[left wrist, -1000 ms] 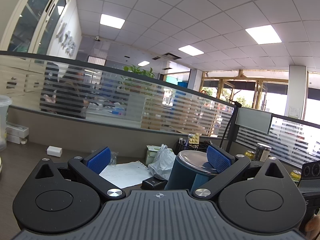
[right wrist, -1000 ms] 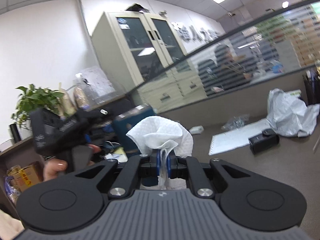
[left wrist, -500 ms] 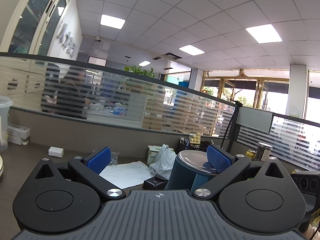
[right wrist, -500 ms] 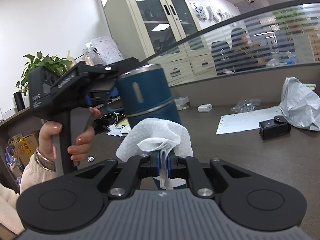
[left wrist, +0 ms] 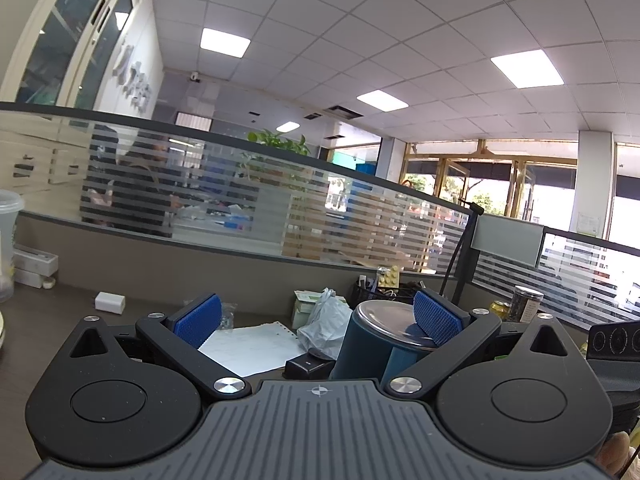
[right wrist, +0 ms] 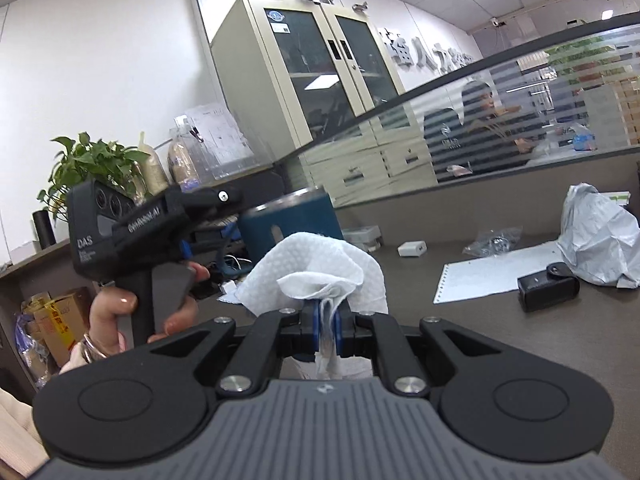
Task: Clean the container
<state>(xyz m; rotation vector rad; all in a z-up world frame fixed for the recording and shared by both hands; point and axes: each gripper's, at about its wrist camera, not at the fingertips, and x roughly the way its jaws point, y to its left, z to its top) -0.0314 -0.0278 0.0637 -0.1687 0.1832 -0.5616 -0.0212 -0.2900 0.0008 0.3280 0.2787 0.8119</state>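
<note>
Blue cylindrical steel-rimmed container [left wrist: 372,340], lower right of centre, hooked on the spread left gripper [left wrist: 316,320] by its right finger; right gripper [right wrist: 327,322] pinches a white paper towel [right wrist: 316,268]; wiping pending, towel must meet container.

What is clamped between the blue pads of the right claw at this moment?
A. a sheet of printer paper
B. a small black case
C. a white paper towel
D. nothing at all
C. In the right wrist view, the right claw is shut on a crumpled white paper towel, while the printer paper and the small black case lie on the desk.
</note>
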